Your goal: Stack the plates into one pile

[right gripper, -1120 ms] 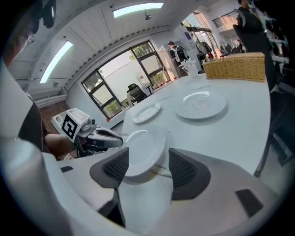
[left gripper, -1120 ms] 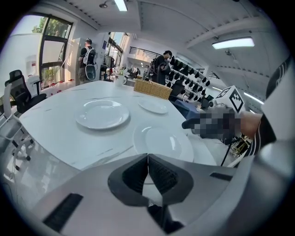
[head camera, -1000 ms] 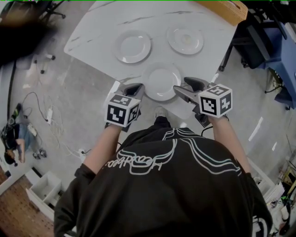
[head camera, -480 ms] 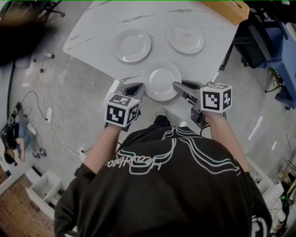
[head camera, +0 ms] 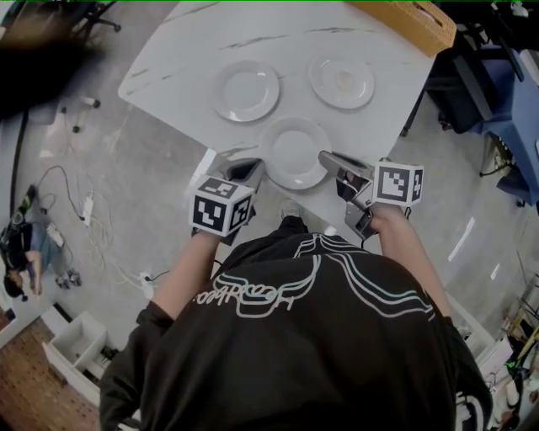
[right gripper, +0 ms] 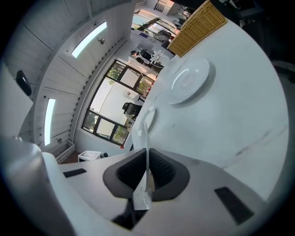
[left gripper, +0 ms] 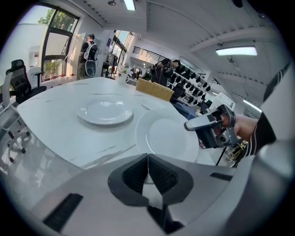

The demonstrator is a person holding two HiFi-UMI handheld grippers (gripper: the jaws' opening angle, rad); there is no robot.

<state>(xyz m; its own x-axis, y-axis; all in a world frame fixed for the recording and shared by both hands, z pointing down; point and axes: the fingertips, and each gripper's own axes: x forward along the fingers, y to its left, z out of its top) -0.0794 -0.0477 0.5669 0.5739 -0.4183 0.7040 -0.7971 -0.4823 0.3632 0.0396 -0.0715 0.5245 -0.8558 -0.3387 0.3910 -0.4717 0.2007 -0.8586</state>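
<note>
Three white plates lie on the white marble table (head camera: 194, 50). The near plate (head camera: 290, 150) (left gripper: 168, 136) sits at the table's front edge. The left far plate (head camera: 246, 90) (left gripper: 104, 112) and the right far plate (head camera: 341, 81) (right gripper: 188, 82) lie apart behind it. My right gripper (head camera: 326, 158) (right gripper: 146, 161) is at the near plate's right rim, jaws closing, and its pads press on the thin rim (right gripper: 143, 138), seen edge-on. My left gripper (head camera: 251, 168) (left gripper: 147, 159) is shut at the plate's left edge, with nothing visible between its pads.
A woven basket (head camera: 411, 17) (left gripper: 156, 88) stands at the table's far right corner. Cables and small items lie on the floor (head camera: 84, 210) to the left. Dark and blue furniture (head camera: 497, 93) stands right of the table. An office chair (left gripper: 20, 78) is by the far side.
The right gripper's wide-open jaws have closed on the near plate's right rim while the gripper rolled. The left gripper has stayed where it was.
</note>
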